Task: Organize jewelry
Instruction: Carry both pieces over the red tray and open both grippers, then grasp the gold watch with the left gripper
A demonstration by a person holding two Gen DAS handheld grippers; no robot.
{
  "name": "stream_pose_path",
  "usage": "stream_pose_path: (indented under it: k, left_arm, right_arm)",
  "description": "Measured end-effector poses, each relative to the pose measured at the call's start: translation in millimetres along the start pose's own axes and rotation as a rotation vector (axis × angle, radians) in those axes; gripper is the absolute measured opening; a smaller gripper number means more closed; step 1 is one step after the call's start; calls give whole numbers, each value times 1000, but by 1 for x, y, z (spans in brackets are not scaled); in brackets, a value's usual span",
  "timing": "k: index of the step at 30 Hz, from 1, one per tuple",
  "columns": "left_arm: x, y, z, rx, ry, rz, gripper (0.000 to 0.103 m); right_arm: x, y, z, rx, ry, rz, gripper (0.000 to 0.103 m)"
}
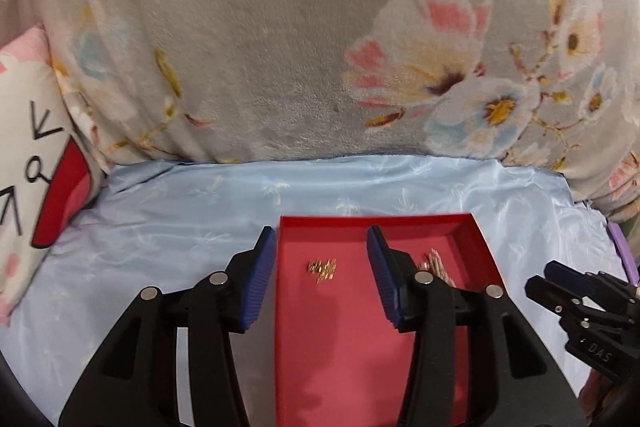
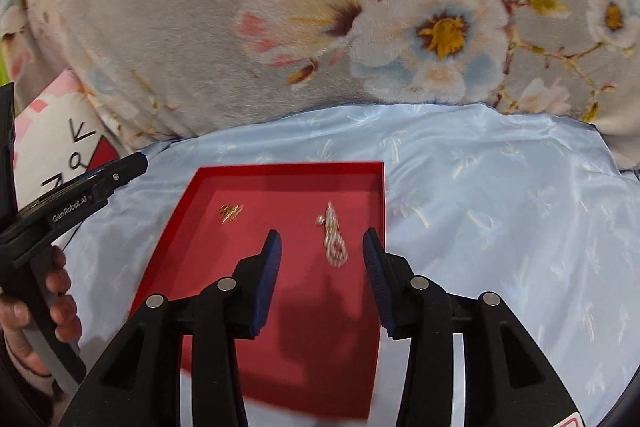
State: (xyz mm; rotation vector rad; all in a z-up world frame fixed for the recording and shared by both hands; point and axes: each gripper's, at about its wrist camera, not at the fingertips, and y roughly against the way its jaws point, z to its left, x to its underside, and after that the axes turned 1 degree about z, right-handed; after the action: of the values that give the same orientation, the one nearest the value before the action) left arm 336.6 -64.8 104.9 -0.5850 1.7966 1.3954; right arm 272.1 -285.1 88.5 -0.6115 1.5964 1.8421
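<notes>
A shallow red tray lies on the light blue sheet; it also shows in the right wrist view. A small gold jewelry piece lies in the tray's left part, seen also in the right wrist view. A pale chain lies in the tray's right part, partly hidden behind my left gripper's right finger in the left wrist view. My left gripper is open and empty, hovering over the gold piece. My right gripper is open and empty, with the chain between its fingers.
A grey floral blanket rises behind the blue sheet. A white and red cushion sits at the left. A purple edge shows at the far right. The right gripper's body shows in the left wrist view.
</notes>
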Motion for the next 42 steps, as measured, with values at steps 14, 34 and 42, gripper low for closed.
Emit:
stream_pose_path:
  k: [14, 34, 42]
  left_arm:
    - [162, 97, 10, -50, 53, 167, 58]
    - [223, 89, -35, -24, -12, 261, 58]
    - [225, 76, -45, -56, -77, 260, 42]
  right_arm:
    - [161, 100, 7, 44, -15, 87, 43]
    - [227, 110, 20, 1, -62, 168, 43]
    - [224, 106, 18, -14, -73, 176, 43]
